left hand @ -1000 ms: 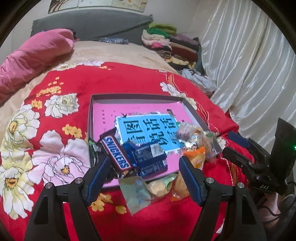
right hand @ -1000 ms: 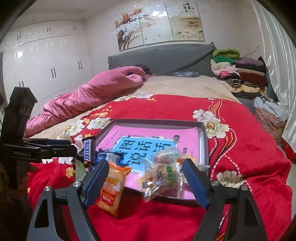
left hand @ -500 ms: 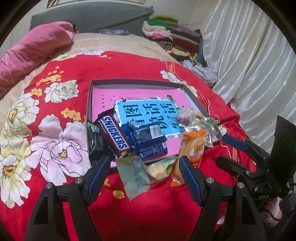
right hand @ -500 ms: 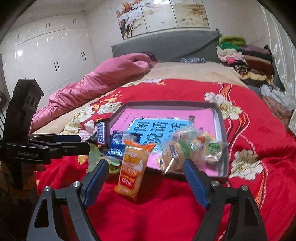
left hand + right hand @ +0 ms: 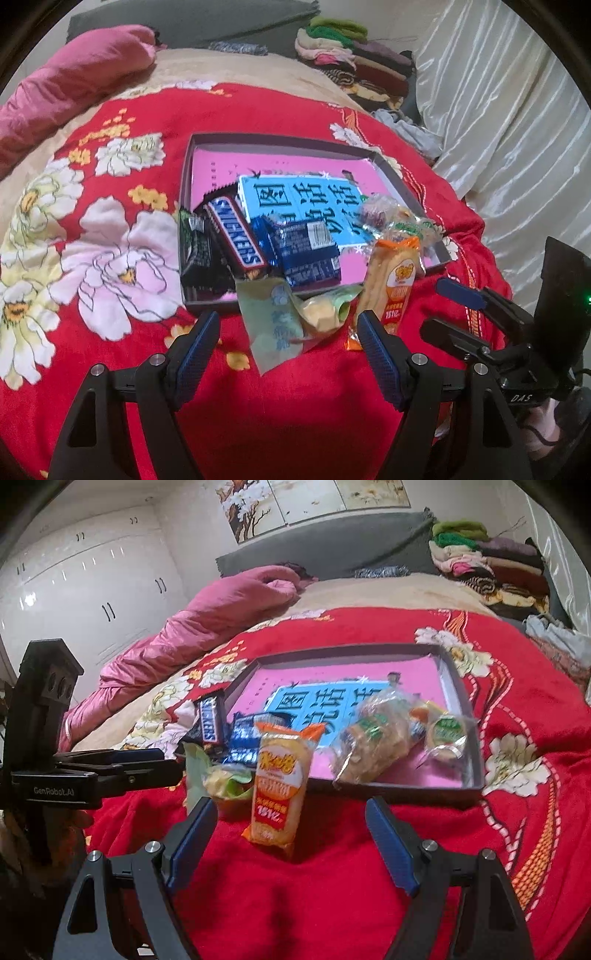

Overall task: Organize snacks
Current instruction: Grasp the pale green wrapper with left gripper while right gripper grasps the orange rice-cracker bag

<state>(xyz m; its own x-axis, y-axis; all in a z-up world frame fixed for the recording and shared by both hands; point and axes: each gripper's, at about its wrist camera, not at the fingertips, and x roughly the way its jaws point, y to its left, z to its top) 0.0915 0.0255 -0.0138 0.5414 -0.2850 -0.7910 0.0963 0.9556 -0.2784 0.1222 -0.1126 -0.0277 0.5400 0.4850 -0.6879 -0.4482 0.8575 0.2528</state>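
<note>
— Now, where's the orange snack packet (image 5: pixel 277 786)?
— Just ahead of my right gripper (image 5: pixel 286 843), leaning on the tray (image 5: pixel 476 753) rim, on the red blanket (image 5: pixel 517 709).
— Your fingers?
— Both pairs wide apart, empty; my left gripper (image 5: pixel 288 350) faces the green packet (image 5: pixel 275 325).

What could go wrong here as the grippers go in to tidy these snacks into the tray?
1. The orange snack pack leans against the tray edge; a nudge from the open right gripper may topple it instead of gripping it.
2. The green wrapper lies loose and crumpled before the open left gripper; the pads may pinch only film.
3. The red blanket is soft, so pressing down may tilt the tray.
</note>
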